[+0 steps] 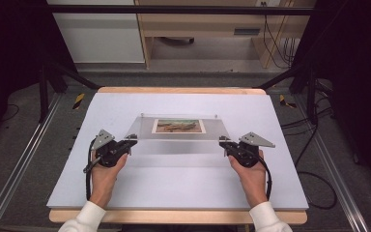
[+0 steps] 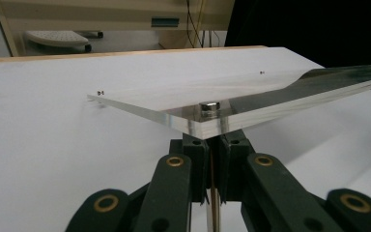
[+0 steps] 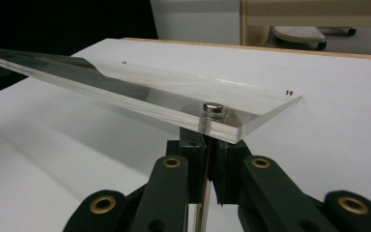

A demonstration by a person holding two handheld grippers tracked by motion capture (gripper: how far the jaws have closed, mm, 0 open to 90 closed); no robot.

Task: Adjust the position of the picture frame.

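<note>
While we hold the clear acrylic frame lifted off the white table at its near edge, our left gripper is clamped on its near left corner and our right gripper on its near right corner. Each pair of jaws is nearly together, pinching the panel's edge just beside a small metal stud. One landscape picture sits inside the frame. Its far edge rests on the table, with two more studs at the far corners.

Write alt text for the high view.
Two hand-held tools, left tool and right tool, grip the near corners of a clear acrylic frame holding a landscape picture, tilted above a white table.
</note>
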